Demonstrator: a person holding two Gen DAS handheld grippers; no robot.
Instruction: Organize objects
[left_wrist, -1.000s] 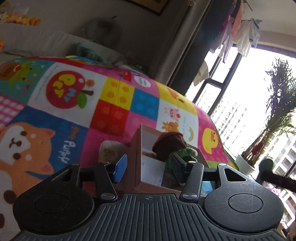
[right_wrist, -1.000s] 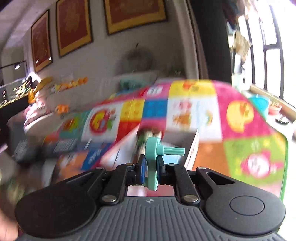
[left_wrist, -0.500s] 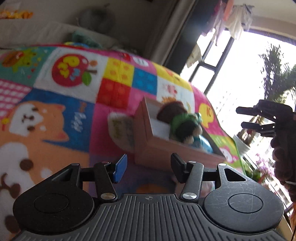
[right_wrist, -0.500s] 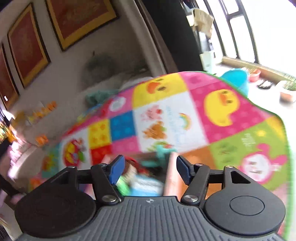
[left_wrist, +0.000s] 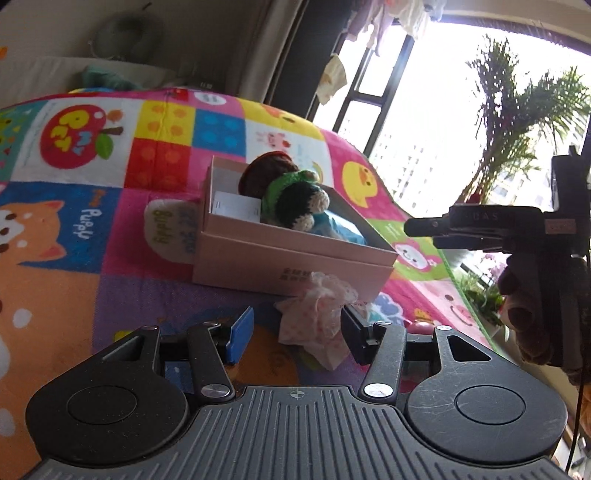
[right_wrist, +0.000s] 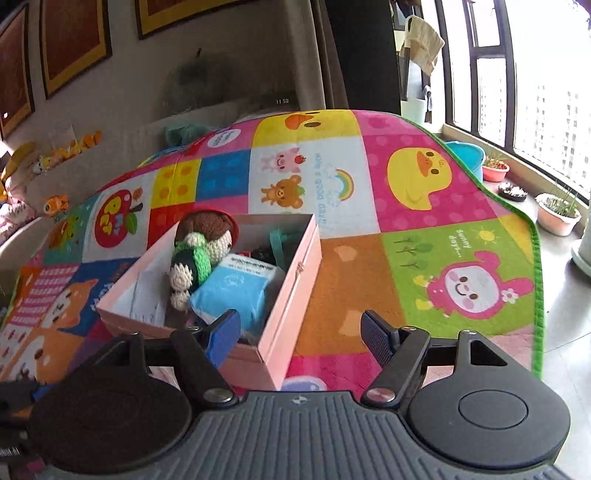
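Gone from the right claw (right_wrist: 301, 332) is the teal plastic peg it pinched a second ago; its ridged blue pads are now spreading apart with nothing between them, hovering just over the near corner of the box (right_wrist: 291, 295). Both claws have dropped lower toward the mat (right_wrist: 424, 236). Left claw (left_wrist: 295, 338) stands part open and empty, its flat pads either side of a crumpled, lacy pink cloth (left_wrist: 317, 317) lying on the mat just before the box. Beyond it, the pale pink rectangular cardboard box sits open on the plush, patchwork-printed mat, packed with a knobbly crocheted doll (left_wrist: 291, 195) in brown, green and cream, a soft blue packet (right_wrist: 236, 291) and a white card (left_wrist: 234, 206). A teal piece (right_wrist: 277, 240) shows at the box's far end. At the back, a grey sofa (right_wrist: 155, 136) runs along the wall under framed pictures (right_wrist: 74, 40).
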